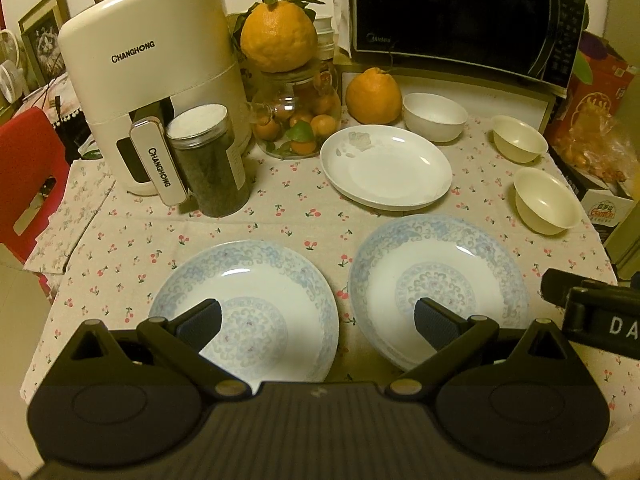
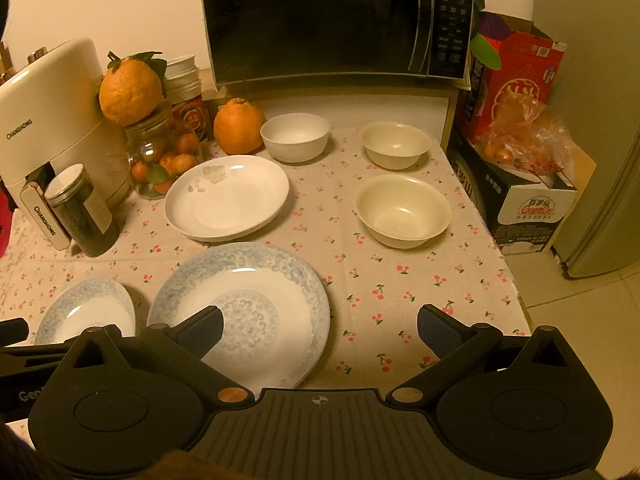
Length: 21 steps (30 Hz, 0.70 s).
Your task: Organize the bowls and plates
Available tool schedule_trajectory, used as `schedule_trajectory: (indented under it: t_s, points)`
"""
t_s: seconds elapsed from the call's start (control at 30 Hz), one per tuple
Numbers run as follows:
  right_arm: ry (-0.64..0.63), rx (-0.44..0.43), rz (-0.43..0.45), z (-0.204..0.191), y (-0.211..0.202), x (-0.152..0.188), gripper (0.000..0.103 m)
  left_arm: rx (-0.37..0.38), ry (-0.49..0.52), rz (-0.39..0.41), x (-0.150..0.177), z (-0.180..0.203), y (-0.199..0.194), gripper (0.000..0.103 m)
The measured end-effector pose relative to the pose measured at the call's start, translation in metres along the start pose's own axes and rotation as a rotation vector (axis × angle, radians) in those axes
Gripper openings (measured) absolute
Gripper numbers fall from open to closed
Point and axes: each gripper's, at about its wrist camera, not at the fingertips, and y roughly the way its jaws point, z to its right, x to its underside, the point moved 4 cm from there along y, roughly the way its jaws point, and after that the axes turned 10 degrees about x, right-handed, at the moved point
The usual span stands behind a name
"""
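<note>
Nearest my left claw (image 1: 318,322) lie two round white china plates with pale blue scrollwork rims, side by side and just apart on the cherry-print cloth surface (image 1: 256,224): the left blue-rimmed plate (image 1: 260,280) under one finger, the right blue-rimmed plate (image 1: 436,276) under the other. Both fingers stand wide apart and hold nothing. My right claw (image 2: 318,326) is likewise spread wide and empty, one finger above the right blue-rimmed plate (image 2: 260,292), the other above bare cloth.

Behind these plates rests a plain white shallow plate (image 1: 386,168). Further back, near a large orange citrus fruit (image 1: 374,96), stands a white round bowl (image 1: 434,116). Toward the right edge sit two cream round bowls, well apart from the plates: the rear cream bowl (image 2: 395,145) and the front cream bowl (image 2: 403,210), all upright and unstacked.

At the back stands a black microwave oven (image 1: 460,16); at left, a cream Changhong appliance (image 1: 152,68) with a dark-filled clear jar (image 1: 212,160) just before it.
</note>
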Motion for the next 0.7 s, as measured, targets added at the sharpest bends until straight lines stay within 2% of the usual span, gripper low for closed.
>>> schedule_trajectory:
  t_s: [0.23,0.47,0.53,0.6,0.7]
  points:
    - [0.002,-0.011,0.034,0.007,-0.009,-0.004,0.103,0.010,0.007,0.032,0.000,0.001,-0.004,0.103]
    - [-0.015,-0.027,0.028,0.014,-0.006,-0.010,0.103,0.019,0.111,0.149,-0.013,0.009,-0.017,0.103]
    - [-0.023,-0.029,0.032,0.017,-0.002,-0.014,0.103,0.050,0.113,0.159,-0.017,0.009,-0.015,0.103]
    - [-0.016,-0.046,-0.005,0.019,0.007,-0.018,0.103,0.101,0.102,0.122,-0.020,0.010,-0.009,0.103]
    - [0.009,-0.113,-0.070,0.022,0.025,-0.023,0.103,0.247,0.117,-0.021,-0.024,0.014,0.010,0.103]
